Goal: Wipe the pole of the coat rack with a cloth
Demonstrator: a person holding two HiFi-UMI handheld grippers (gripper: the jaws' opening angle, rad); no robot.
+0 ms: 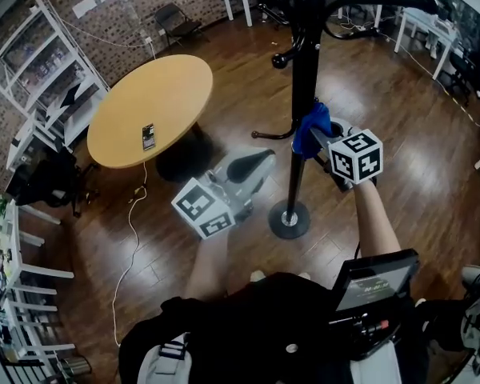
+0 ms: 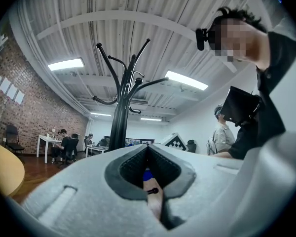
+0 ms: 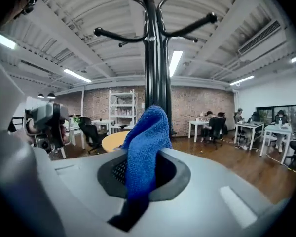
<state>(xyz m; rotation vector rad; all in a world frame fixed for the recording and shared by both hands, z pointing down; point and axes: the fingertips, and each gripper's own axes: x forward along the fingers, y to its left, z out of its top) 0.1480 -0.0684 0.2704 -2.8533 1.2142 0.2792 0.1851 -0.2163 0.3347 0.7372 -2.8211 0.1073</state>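
The cloth [image 1: 310, 125] is clamped between the fingers of the right gripper [image 1: 324, 138]. Its free fold is pushed ahead of them, so that only fabric meets the pole [image 1: 304, 70], against which it appears pressed. The left gripper [image 1: 252, 166] is kept aside, left of the pole, fingers together and empty.

We wear a black top [image 1: 280, 318], a small dark screen [image 1: 374, 282] strapped on at four o'clock. Our left gripper [image 1: 254, 165] and right gripper [image 1: 323, 137] are pale grey shells, each with a white cube [image 1: 204, 208] of black square markers and dark grey-lined fingers [image 2: 124, 169].
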